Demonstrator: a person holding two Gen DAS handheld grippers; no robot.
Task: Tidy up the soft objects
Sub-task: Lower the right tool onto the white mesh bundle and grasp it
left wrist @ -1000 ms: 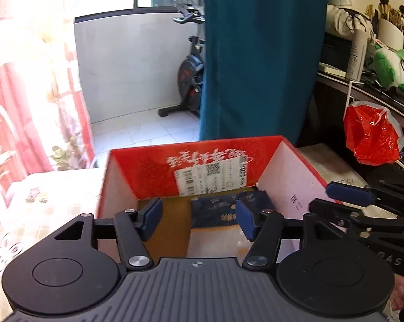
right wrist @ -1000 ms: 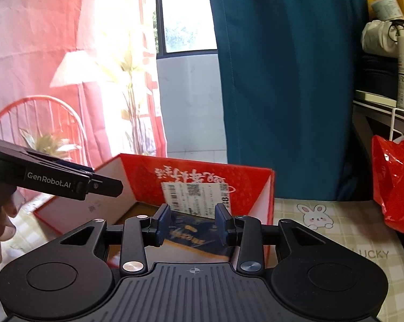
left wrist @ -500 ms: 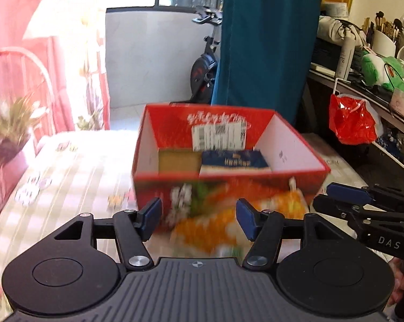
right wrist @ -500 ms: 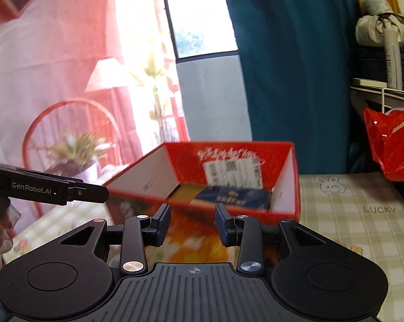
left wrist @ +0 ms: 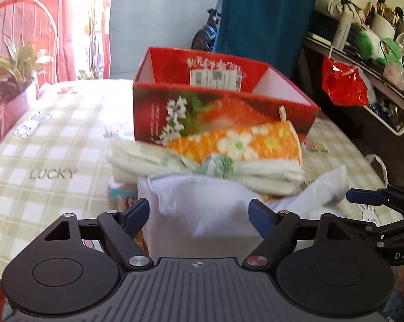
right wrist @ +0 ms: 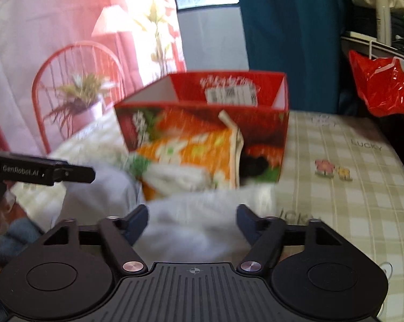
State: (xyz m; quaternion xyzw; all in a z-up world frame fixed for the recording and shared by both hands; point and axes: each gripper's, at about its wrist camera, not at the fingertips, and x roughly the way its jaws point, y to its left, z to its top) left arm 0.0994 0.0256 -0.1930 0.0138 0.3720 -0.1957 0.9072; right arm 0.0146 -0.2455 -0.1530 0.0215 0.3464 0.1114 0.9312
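Left claw (left wrist: 199, 214): jaws opening, white cloth (left wrist: 202, 209) lying in the gap, pads not pressing on it. Right claw (right wrist: 192, 222): jaws opening, the same white cloth between them, blurred; no grip seen.

Soft things lie heaped on the table (left wrist: 49, 145) against the near wall of the red box (left wrist: 228, 107): an orange flowered cloth (left wrist: 244, 142) touches the box front, a folded pale towel (left wrist: 153, 161) lies just below it, and the white cloth sits nearest the claws.

Edges and room: checked tablecloth is bare left of the heap out to the rounded table edge, and, in the right view, bare right of the box. A red bag (left wrist: 344, 83) hangs off the shelf (left wrist: 368, 72) to the right, apart from the table.

Versus a second ago: both claws were over the box, the right one narrow; the box now stands farther off, with the heap in front of it.
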